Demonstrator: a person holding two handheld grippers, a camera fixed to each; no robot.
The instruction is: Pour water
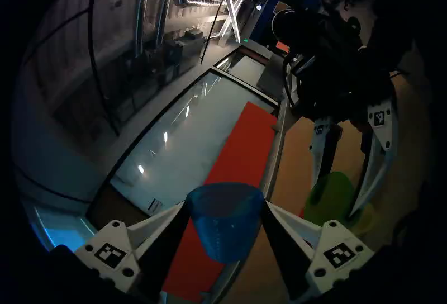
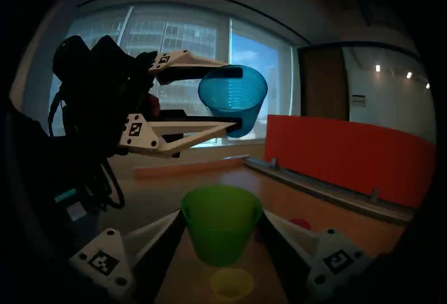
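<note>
A blue cup [image 2: 233, 100] tilts, higher than a green cup [image 2: 221, 223].
My left gripper [image 1: 224, 209] clamps the ribbed, translucent blue; my right gripper [image 2: 222, 217] clasps the upright green.

I see the brown wood tabletop [image 2: 167, 192]. A small yellow cup [image 2: 231, 284] stands on it, upright, mouth to the top. Farther, on the right, lies a small pink-red thing [image 2: 302, 224], too small to tell what. Metal rail [image 2: 313, 184] runs along the tabletop's edge, w/ a red partition [image 2: 346, 153] behind.
</note>
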